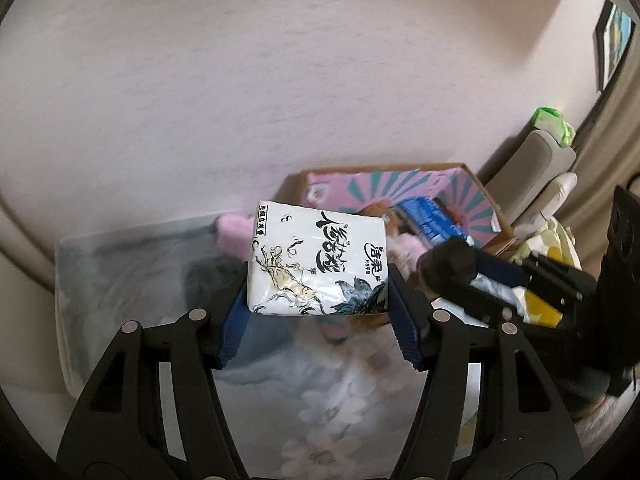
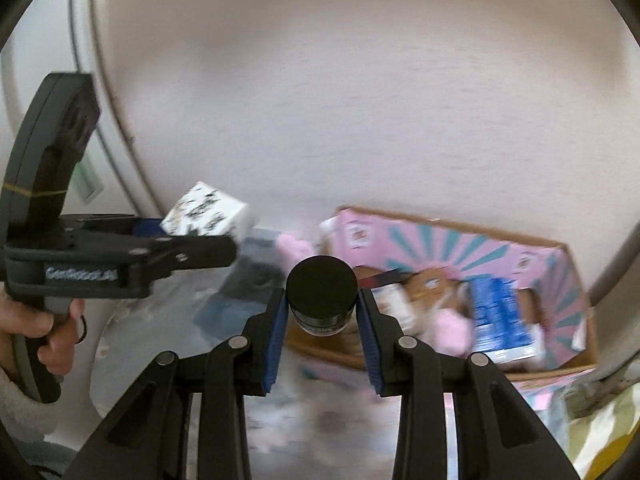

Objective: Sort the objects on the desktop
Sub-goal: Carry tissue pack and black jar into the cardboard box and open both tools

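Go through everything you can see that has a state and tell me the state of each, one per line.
Left gripper: shut on the tissue pack, held in the air.
White printed tissue pack: clamped between the blue pads, lifted.
Right gripper: shut on the jar.
Black round-lidded jar: lid on, gripped by its sides, lifted.
Pink cardboard box: open on top, holding several items.

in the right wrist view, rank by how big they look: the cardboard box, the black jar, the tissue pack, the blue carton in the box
1. cardboard box
2. black jar, enlarged by closeness to the camera
3–4. tissue pack and blue carton: too similar to rank
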### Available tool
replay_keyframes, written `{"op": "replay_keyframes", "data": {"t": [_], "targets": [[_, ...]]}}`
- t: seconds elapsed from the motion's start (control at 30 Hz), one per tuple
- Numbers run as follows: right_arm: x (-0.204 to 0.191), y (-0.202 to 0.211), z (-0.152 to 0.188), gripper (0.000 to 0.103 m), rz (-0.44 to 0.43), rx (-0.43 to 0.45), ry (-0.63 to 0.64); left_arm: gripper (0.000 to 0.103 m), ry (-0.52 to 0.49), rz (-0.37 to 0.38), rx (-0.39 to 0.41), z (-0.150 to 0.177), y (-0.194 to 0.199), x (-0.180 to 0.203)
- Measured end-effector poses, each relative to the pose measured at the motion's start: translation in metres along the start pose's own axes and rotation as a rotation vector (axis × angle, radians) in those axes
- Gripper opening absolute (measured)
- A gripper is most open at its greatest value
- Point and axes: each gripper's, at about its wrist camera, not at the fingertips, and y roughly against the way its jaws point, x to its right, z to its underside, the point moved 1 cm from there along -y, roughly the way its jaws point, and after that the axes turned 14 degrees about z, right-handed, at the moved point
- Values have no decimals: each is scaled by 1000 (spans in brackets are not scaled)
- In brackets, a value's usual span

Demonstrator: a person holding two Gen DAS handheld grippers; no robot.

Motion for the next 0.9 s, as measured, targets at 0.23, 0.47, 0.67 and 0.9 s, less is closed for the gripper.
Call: {"op": "replay_keyframes", "data": {"t": [0.23,0.47,0.67,0.9], "targets": [[60,-15,-12,32,75,-35,-66,59,-48,36,-3,-28,-23,28],[98,-34,-12,32,115,-81,-98,59,-59,64,-33,-42,-60,48],[119,-51,-7,32,133,-124,-103,59,-52,78,-61,-44,-91,60],[136,-70,-1,32,135,-170,-103,59,-37,75,-90,-42,-119,67]]}}
